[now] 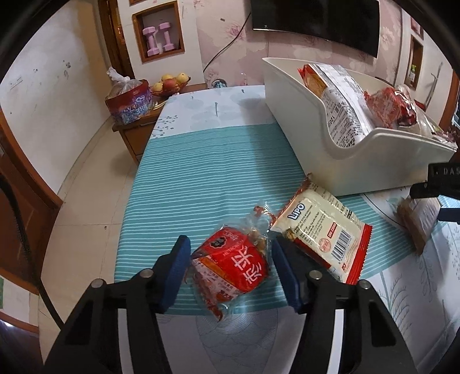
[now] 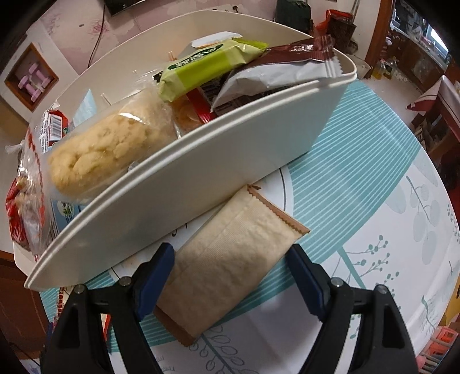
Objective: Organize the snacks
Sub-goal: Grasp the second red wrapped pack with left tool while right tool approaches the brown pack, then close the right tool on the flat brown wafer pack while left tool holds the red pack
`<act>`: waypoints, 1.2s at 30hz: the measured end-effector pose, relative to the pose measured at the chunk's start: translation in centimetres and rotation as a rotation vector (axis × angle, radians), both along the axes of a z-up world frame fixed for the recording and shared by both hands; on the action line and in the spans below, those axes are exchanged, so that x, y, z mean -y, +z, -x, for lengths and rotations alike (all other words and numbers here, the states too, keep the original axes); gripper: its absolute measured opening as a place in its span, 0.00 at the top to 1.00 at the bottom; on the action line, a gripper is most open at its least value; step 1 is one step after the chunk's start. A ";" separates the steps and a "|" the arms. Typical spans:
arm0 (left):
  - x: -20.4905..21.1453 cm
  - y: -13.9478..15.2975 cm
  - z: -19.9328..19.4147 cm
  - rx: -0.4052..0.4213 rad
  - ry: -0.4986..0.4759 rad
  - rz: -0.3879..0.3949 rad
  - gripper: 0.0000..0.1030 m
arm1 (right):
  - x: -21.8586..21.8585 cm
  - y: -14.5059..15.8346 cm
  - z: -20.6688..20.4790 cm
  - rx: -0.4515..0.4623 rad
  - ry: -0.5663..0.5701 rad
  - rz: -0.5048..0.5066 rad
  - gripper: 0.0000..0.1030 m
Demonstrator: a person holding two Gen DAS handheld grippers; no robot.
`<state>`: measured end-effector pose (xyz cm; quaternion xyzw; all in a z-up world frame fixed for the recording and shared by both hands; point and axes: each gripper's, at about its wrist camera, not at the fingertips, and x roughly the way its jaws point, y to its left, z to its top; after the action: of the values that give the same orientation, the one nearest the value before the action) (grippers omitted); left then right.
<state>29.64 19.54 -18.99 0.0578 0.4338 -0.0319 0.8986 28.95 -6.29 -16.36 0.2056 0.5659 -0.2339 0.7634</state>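
A red snack pack with white characters lies on the striped tablecloth between the fingers of my left gripper, which is open around it. A cream Lipo packet lies just to its right. My right gripper is open around a tan packet, which lies on the table against the white bin. The tan packet also shows in the left wrist view. The white bin holds several snacks: a pale bread roll, a green packet and a brown-and-silver packet.
The table's left edge drops to a tiled floor. A wooden side cabinet at the far left carries a purple box and a fruit bowl. A television hangs on the back wall.
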 end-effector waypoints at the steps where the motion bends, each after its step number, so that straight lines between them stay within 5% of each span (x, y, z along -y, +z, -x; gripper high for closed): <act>1: -0.1 0.0 0.1 0.001 0.001 0.002 0.47 | -0.7 0.2 0.1 0.005 0.007 0.003 0.21; 12: -0.1 0.4 1.8 -0.033 0.045 0.021 0.50 | -1.0 1.0 4.4 0.056 0.041 -0.009 0.40; 20: -0.6 0.8 3.8 -0.078 0.135 0.065 0.50 | -0.1 1.4 6.5 0.077 0.091 -0.045 0.63; 36: -2.2 3.3 8.1 -0.041 0.198 0.118 0.50 | 5.3 1.0 5.9 0.025 0.008 -0.265 0.58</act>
<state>21.58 21.74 -15.72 -0.0387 0.4532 0.0303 0.8901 23.01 -11.55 -15.40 0.3054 0.5828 -0.1516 0.7376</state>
